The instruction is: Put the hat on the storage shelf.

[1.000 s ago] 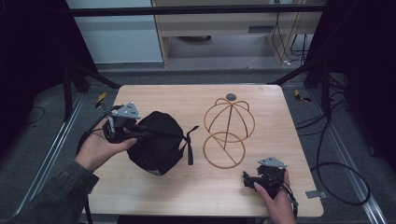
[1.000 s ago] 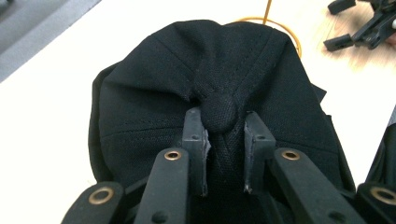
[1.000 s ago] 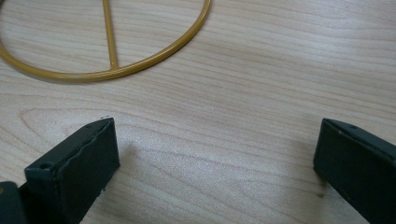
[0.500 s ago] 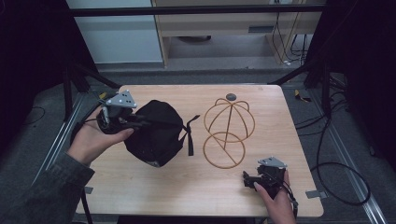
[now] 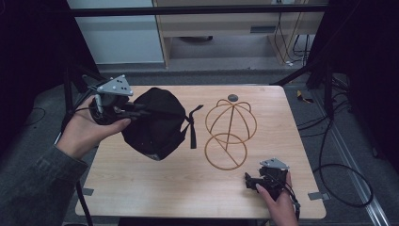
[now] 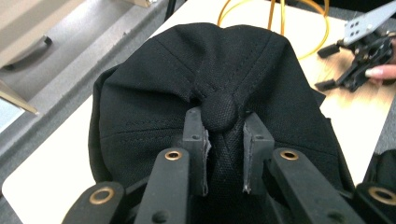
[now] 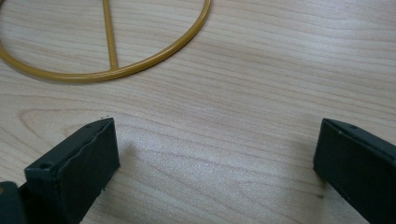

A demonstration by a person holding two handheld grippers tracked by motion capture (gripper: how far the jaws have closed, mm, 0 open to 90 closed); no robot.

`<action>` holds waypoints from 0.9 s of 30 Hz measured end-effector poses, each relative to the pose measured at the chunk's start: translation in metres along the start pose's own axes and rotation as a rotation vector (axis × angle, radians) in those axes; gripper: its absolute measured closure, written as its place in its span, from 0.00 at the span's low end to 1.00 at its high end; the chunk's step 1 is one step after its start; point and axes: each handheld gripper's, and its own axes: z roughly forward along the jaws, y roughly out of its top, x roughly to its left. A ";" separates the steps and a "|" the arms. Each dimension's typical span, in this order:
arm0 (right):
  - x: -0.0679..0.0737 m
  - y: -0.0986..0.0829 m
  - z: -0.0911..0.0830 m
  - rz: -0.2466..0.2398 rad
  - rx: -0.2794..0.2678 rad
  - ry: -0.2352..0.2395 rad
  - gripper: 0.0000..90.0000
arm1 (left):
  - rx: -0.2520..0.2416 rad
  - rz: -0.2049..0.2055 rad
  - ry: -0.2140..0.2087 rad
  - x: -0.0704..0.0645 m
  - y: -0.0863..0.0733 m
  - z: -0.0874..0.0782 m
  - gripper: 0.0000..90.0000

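The left gripper (image 5: 141, 112) pinches the black cap (image 5: 157, 123) at its crown, lifted left of the gold wire stand (image 5: 229, 133) — well nearer than the right gripper (image 5: 250, 181), jaws spread, idle

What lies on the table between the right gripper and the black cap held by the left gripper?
In the high view, the gold wire cap stand stands between the right gripper and the black cap; around it is bare wooden table.
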 end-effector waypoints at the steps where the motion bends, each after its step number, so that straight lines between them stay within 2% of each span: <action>1: 0.000 0.000 0.000 0.002 0.000 -0.001 0.00 | -0.009 0.001 0.002 -0.002 0.004 -0.001 0.83; 15: 0.000 0.000 0.000 0.000 0.000 -0.001 0.00 | -0.047 0.040 0.007 -0.014 0.035 -0.014 0.84; 27: 0.000 0.000 0.001 -0.001 -0.002 0.003 0.00 | -0.059 0.068 0.004 -0.023 0.058 -0.007 0.84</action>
